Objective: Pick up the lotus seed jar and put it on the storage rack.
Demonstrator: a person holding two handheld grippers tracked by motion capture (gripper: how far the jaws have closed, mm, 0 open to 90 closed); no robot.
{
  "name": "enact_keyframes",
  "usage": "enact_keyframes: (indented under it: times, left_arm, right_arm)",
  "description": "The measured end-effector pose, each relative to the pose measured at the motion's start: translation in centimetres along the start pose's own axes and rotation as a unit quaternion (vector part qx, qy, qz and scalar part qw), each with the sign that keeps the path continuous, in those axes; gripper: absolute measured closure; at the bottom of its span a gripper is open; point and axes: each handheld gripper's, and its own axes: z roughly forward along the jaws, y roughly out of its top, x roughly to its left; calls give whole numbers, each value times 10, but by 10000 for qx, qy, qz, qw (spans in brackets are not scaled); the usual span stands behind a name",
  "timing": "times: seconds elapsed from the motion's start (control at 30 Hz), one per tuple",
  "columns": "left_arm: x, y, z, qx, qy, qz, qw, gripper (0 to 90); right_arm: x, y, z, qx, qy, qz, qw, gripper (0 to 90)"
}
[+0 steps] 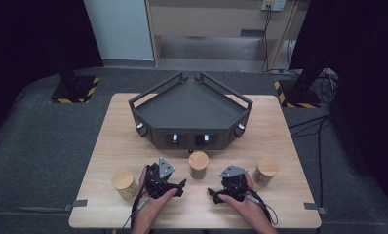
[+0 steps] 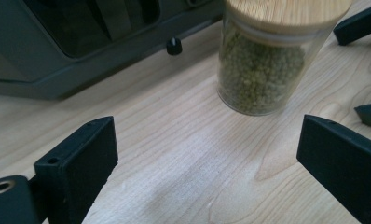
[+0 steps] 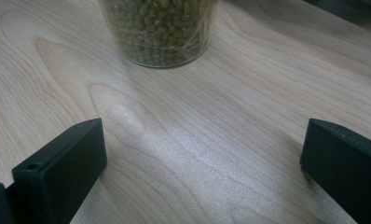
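Nearest the camera, the left gripper point(image 1: 181, 187) and right gripper point(image 1: 212, 194) rest low over the table point(image 1: 109, 146), each with jaws spread wide apart and nothing between them. Just beyond, between the two, stands the middle jar point(image 1: 199, 164) of green beans with a wooden lid. Farther off sits the dark tray point(image 1: 189, 109); two more jars stand at left point(image 1: 124, 183) and right point(image 1: 266, 170)

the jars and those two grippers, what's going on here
A person holds a gripper in each hand over a wooden table. Both the left gripper and the right gripper are open, holding nothing, and point at the middle jar of green beans with its wooden lid. Two more jars stand to either side, and a dark angular tray sits behind.
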Motion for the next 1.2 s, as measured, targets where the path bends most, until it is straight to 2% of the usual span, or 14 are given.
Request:
enact_keyframes:
  times: [0.2,0.3,0.67,1.2]
  left_arm:
    - [2,3,-9,-11,51,72,10000,39]
    - [6,0,-17,-124,59,-6,9999,39]
    - [17,-3,-39,-335,185,-101,9992,40]
    - [44,-27,-72,-632,487,-441,9958,42]
  right_arm:
    - [0,0,0,1,-5,5,10000,3]
    - [0,0,0,0,-5,5,10000,4]
    - [0,0,0,0,-6,6,10000,3]
    - [1,0,0,-1,-14,14,10000,4]
